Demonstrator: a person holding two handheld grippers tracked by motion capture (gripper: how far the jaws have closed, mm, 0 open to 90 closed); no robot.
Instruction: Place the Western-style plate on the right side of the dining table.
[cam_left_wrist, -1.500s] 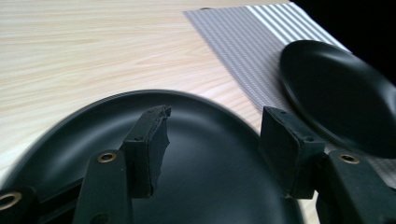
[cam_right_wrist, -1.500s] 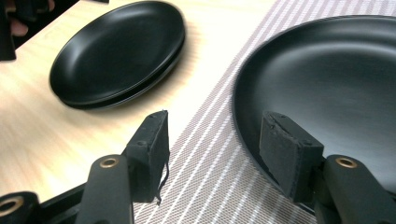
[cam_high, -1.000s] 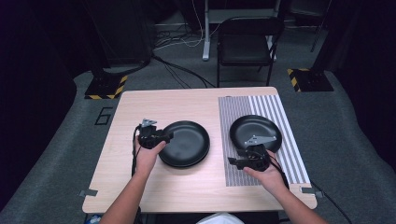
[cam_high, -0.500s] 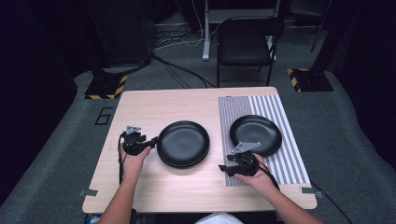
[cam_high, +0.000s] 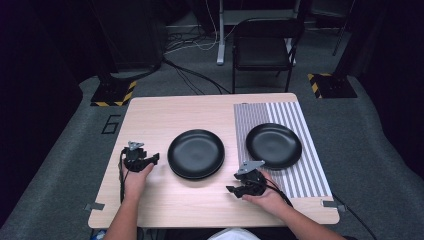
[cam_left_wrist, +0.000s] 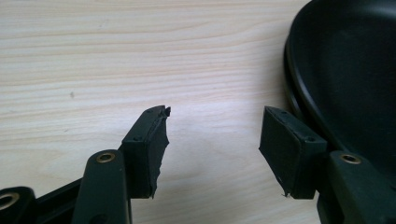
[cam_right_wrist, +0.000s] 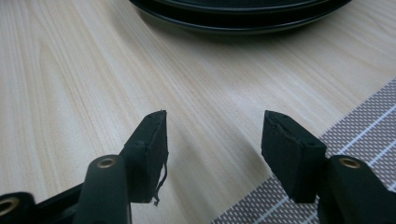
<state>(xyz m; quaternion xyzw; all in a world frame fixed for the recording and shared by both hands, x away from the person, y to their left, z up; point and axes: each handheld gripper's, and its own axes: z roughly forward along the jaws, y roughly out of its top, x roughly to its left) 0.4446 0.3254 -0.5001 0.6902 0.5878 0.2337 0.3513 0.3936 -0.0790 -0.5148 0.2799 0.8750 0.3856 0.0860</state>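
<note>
Fingers of the left gripper stand apart on nothing, now drawn back left of the plate whose rim it met earlier, while the right gripper, equally parted and empty, has pulled down off the mat plate.

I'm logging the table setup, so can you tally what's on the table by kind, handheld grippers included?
Black plates: 2, one on the bare wood, one on the mat
Striped mat: 1
Handheld grippers: 2, left gripper and right gripper, both with open, empty jaws
Total: 5
</note>
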